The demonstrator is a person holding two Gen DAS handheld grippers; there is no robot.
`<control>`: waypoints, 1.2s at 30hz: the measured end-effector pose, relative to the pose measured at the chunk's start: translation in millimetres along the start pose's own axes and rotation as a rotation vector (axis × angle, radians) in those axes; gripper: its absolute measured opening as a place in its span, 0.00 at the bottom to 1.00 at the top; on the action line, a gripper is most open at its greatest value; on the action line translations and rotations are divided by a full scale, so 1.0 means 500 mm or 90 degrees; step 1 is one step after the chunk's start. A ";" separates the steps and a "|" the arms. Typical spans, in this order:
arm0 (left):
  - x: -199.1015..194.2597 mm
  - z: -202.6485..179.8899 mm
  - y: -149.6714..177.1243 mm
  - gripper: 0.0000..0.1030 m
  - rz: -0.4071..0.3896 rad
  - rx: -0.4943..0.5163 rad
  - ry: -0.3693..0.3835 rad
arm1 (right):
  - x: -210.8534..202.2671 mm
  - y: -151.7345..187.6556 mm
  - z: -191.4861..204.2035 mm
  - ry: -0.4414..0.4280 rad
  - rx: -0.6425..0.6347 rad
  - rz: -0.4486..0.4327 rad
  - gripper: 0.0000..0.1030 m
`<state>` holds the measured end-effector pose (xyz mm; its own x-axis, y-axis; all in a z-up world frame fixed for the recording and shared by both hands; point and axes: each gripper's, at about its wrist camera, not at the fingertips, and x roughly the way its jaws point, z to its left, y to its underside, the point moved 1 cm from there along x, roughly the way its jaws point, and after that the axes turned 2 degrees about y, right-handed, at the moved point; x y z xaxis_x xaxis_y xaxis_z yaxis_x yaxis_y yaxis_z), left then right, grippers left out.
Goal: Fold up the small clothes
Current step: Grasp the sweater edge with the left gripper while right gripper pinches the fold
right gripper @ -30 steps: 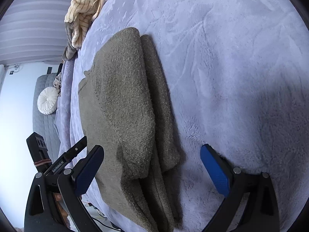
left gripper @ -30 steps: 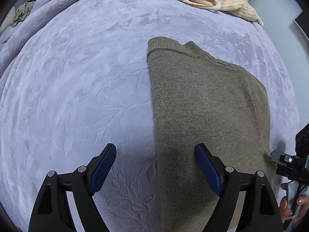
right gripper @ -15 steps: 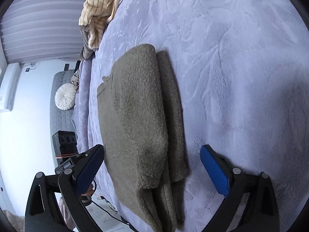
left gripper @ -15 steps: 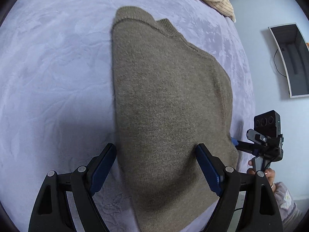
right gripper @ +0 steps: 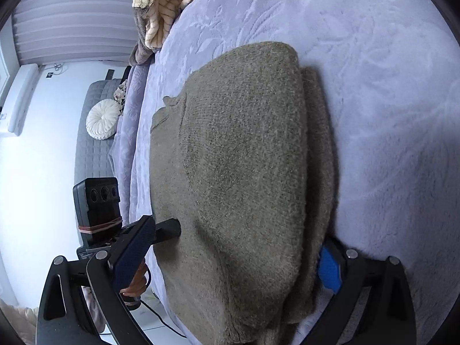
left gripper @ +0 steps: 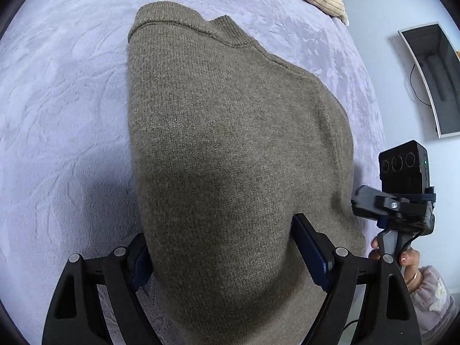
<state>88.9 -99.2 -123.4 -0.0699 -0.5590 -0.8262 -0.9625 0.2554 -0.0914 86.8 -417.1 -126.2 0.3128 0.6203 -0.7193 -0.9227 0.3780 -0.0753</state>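
Covering most of both views, the olive-brown knitted sweater point(left gripper: 235, 149) hid a good deal: its near hem ran out of the bottom of each picture, and its bulk concealed most of the left gripper's point(left gripper: 230, 256) left pad and part of the right gripper's point(right gripper: 230, 258) bright blue right pad point(right gripper: 329, 270). Whether any pad actually pressed the knit could not be made out.

The sweater lay folded on a lavender bedspread point(left gripper: 57, 100) embossed with leaf shapes, its ribbed collar point(left gripper: 184, 23) at the far end in the left wrist view and a folded layer stacked along its right side in the right wrist view. A cream striped garment point(right gripper: 161, 5) was heaped at the far edge of the bed. Beyond the bed stood a grey quilted seat with a round white cushion point(right gripper: 100, 119), pale blinds point(right gripper: 72, 14) and white walls; a dark wall-mounted panel point(left gripper: 431, 77) showed in the left wrist view.

Both grippers were spread wide, each straddling the near part of the sweater with one finger on either side and nothing clamped. The left gripper pointed along the garment toward the collar. The right gripper came in from the sweater's right edge, held in a hand point(left gripper: 408, 261) with painted nails, partly cut off behind the handle.
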 end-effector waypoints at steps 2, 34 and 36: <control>-0.010 -0.003 0.006 0.75 -0.017 0.003 -0.010 | -0.001 0.005 -0.012 0.018 0.025 0.010 0.57; -0.226 -0.016 0.159 0.42 -0.065 0.043 -0.005 | 0.028 0.242 0.216 -0.116 0.069 0.029 0.31; -0.232 0.013 0.190 0.42 -0.059 0.028 -0.020 | 0.055 0.264 0.218 -0.116 0.073 0.043 0.31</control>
<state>7.4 -5.2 -39.9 0.0275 -0.5572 -0.8299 -0.9519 0.2390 -0.1920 -2.0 -275.3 -80.7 0.2961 0.7572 -0.5822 -0.9145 0.4006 0.0560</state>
